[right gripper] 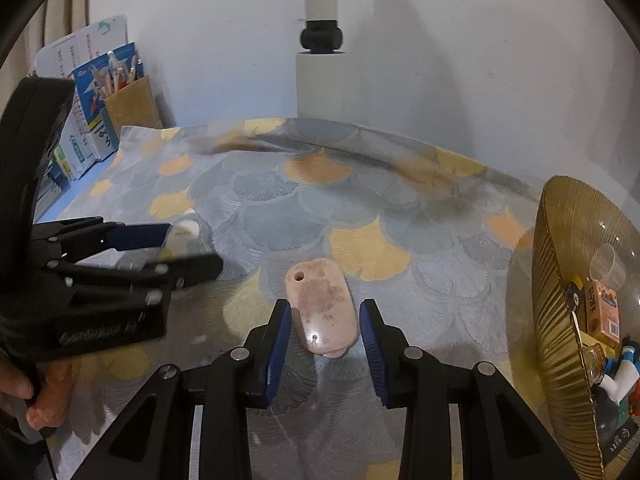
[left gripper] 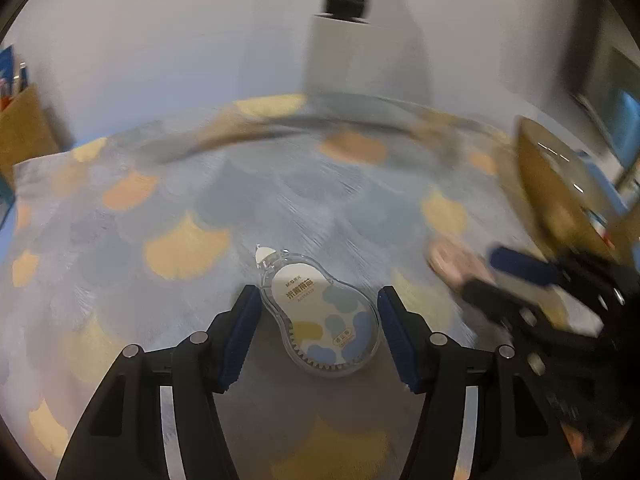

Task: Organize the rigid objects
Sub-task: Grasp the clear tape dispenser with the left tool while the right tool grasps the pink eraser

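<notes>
A clear pear-shaped correction tape [left gripper: 324,320] with a blue and yellow label lies between the pads of my left gripper [left gripper: 318,296]. Both pads touch its sides, and it stays sharp while the cloth behind it blurs, so it is gripped. My right gripper [right gripper: 326,306] is shut on a pink oval block [right gripper: 322,304] with a small hole near its far end, held just above the patterned tablecloth [right gripper: 360,208]. The left gripper [right gripper: 188,250] also shows at the left of the right wrist view. The right gripper [left gripper: 480,276] shows blurred with the pink block [left gripper: 452,260] at the right of the left wrist view.
A ribbed gold bowl [right gripper: 560,280] at the right holds a small carton, a clear cup and toy figures. A brown pen holder [right gripper: 128,104] and booklets stand at the back left. A white post [right gripper: 320,80] rises by the wall. A person's hand [right gripper: 44,400] grips the left handle.
</notes>
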### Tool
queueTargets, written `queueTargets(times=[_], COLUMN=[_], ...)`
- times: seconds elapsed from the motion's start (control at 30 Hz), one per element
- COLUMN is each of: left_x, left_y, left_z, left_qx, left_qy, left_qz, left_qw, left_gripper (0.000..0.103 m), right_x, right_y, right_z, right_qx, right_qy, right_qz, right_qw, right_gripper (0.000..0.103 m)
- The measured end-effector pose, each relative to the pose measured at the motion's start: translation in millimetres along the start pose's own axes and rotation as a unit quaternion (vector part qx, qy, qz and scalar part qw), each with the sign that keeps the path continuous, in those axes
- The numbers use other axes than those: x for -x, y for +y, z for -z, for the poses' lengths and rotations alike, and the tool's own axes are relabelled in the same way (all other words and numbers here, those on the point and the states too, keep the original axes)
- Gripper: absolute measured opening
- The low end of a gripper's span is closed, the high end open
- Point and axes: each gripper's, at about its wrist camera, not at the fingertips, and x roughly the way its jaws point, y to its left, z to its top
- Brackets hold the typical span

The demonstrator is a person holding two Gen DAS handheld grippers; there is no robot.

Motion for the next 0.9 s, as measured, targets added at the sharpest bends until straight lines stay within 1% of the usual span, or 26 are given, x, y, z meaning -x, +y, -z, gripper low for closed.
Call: queueTargets(times=[0.03,0.07,0.13,0.2,0.23,0.27,0.33,0.37,0.43,0.57,0.63,0.67,0.73,0.77,0.8,0.83,0.87,0.9], left_x=[4.9,8.9,18.8,30.1,36.3,43.1,56.0,58.9,69.8,88.8,95.8,96.1,95.7,94.4,93.1,94.3,95.5,96.0], left_y=[-1.9,-4.3,-11.9,-18.6,-22.7,-25.9,-31.4,-35.7,-39.3,-43.8,-43.3,-44.9,-40.6,-38.6,-37.5,-36.2,-35.3,-34.1], left_z=[5.6,11.0,25.2,40.8,49.1,58.3,74.3,79.9,93.9,121.2,130.3,132.2,134.6,135.2,137.3,139.6,141.8,142.9], left_qx=[-0.010,-0.019,-0.040,-0.056,-0.064,-0.072,-0.085,-0.092,-0.104,-0.126,-0.133,-0.131,-0.122,-0.118,-0.116,-0.116,-0.116,-0.114], left_qy=[0.002,0.006,0.015,0.021,0.024,0.026,0.028,0.029,0.033,0.032,0.026,0.024,0.024,0.028,0.032,0.030,0.029,0.027], left_qz=[0.010,0.016,0.022,0.031,0.038,0.045,0.055,0.058,0.066,0.082,0.078,0.075,0.056,0.037,0.026,0.018,0.012,0.004], left_qw=[0.9999,0.9997,0.9988,0.9977,0.9970,0.9961,0.9945,0.9936,0.9918,0.9881,0.9877,0.9882,0.9906,0.9919,0.9924,0.9927,0.9928,0.9931], left_gripper=[0.058,0.058,0.058,0.058,0.058,0.058,0.058,0.058,0.058,0.058,0.059,0.059,0.073,0.085,0.086,0.086,0.086,0.087], right_x=[1.6,2.8,4.0,2.2,4.1,6.9,13.6,22.1,36.0,67.7,79.1,83.8,85.2,82.9,81.5,79.2,76.8,73.8], right_y=[2.3,5.1,12.3,19.4,22.2,25.5,27.6,28.5,31.1,25.9,22.0,19.0,13.9,11.1,9.2,8.2,9.0,11.0], right_z=[0.4,0.8,2.3,5.5,8.1,13.3,24.5,33.3,48.2,81.7,92.5,98.4,102.4,101.5,99.1,93.5,88.1,81.9], right_qx=[0.005,0.012,0.029,0.041,0.045,0.046,0.025,0.010,-0.009,-0.073,-0.097,-0.115,-0.141,-0.152,-0.156,-0.157,-0.150,-0.139], right_qy=[-0.003,-0.005,-0.005,0.013,0.016,0.027,0.047,0.050,0.052,0.053,0.051,0.055,0.067,0.077,0.082,0.090,0.094,0.094], right_qz=[0.001,0.000,0.002,0.011,0.020,0.020,-0.005,-0.023,-0.037,-0.073,-0.085,-0.091,-0.102,-0.106,-0.107,-0.101,-0.094,-0.087], right_qw=[1.000,1.000,1.000,0.999,0.999,0.998,0.999,0.998,0.998,0.993,0.990,0.988,0.982,0.980,0.978,0.978,0.980,0.982], right_gripper=[0.032,0.028,0.025,0.024,0.024,0.021,0.016,0.016,0.016,0.016,0.016,0.019,0.023,0.024,0.025,0.033,0.047,0.057])
